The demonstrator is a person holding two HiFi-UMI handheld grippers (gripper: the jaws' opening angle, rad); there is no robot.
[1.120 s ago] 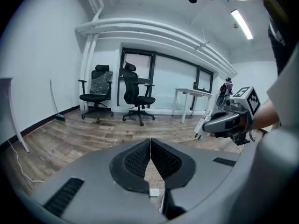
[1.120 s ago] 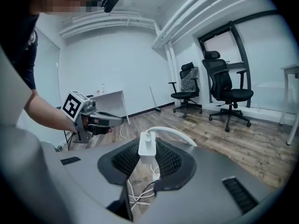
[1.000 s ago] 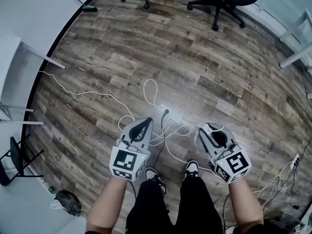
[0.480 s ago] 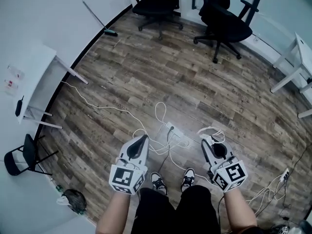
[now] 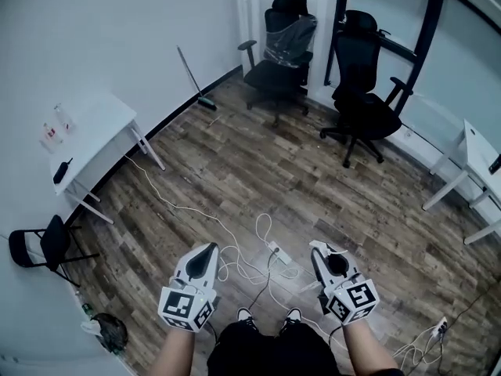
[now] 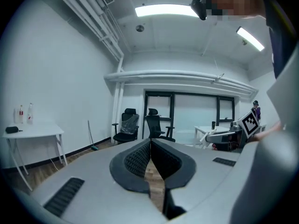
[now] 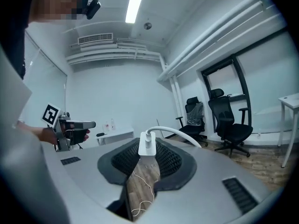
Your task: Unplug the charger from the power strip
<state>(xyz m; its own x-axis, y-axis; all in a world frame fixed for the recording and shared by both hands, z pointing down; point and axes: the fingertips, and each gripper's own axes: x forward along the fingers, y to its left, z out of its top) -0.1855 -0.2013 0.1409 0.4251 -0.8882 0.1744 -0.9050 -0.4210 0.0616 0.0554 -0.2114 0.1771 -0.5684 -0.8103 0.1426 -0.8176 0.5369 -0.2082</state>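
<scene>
Between the right gripper's (image 7: 148, 149) jaws sits the white charger (image 7: 147, 143), pinched at their tips, its cable (image 7: 180, 135) arcing off to the right. Beside it, the left gripper (image 6: 150, 148) has its jaws pressed together, empty. Well below, between both grippers, the power strip (image 5: 275, 251) lies on the floor (image 5: 313, 171).

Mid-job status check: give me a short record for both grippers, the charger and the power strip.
left gripper: shut, nothing between its jaws
right gripper: shut on the charger
charger: white, unplugged, held in the air, cable trailing from it
power strip: lying on the wood floor, between the two grippers in the head view
</scene>
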